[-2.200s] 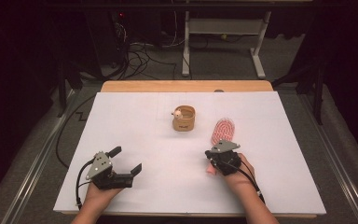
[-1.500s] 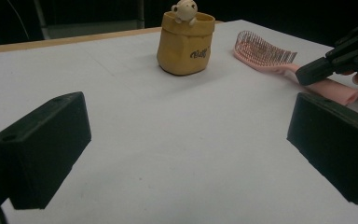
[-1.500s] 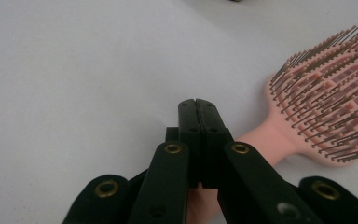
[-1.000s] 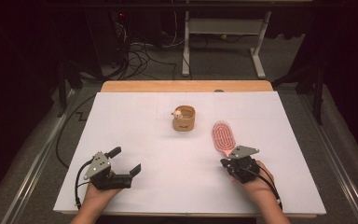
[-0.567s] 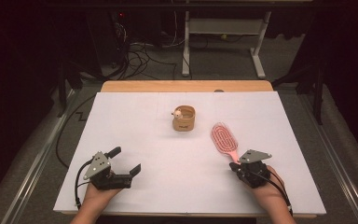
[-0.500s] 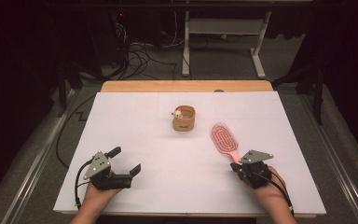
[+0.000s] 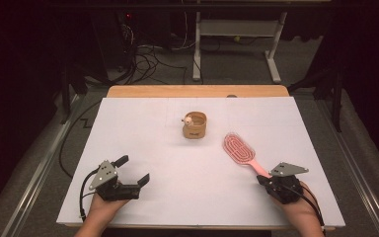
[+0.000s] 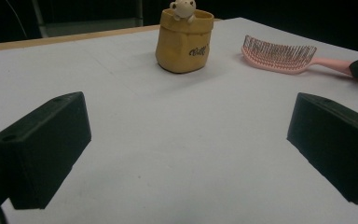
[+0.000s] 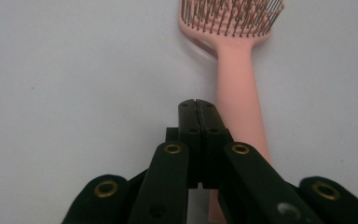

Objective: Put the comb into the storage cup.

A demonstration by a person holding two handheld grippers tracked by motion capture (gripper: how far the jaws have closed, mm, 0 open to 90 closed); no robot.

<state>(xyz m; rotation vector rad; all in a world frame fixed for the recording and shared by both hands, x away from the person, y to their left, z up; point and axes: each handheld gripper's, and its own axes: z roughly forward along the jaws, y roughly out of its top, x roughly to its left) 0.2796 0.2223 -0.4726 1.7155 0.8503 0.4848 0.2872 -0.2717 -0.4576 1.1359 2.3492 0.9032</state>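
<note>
A pink hairbrush (image 7: pixel 240 150) lies flat on the white tabletop (image 7: pixel 143 128), bristles up, towards the right side, its handle running back towards the person's right hand. The right claw (image 7: pixel 265 178) sits at the end of that handle. In the right gripper view its jaws are pressed together with nothing between them, and the hairbrush (image 9: pixel 237 79) handle passes just beside and under them rather than inside the grip.

Beyond the brush head, nearer the middle of the tabletop, stands a small tan paper-style pouch (image 7: pixel 194 125) with a little bear figure (image 7: pixel 189 119) peeking over its rim. It is upright and well apart from the brush, with bare white surface between them.

The left claw (image 7: pixel 132 170) rests near the front left of the tabletop with its jaws spread wide and holding nothing. In the left gripper view, the pouch (image 8: pixel 184 40) and the brush (image 8: pixel 279 55) stand beyond its jaws. Nothing lies between either claw and the brush or the pouch. Behind the far edge of the tabletop are cables (image 7: pixel 148 54) on the floor and the legs of a white stand (image 7: pixel 237 37).
</note>
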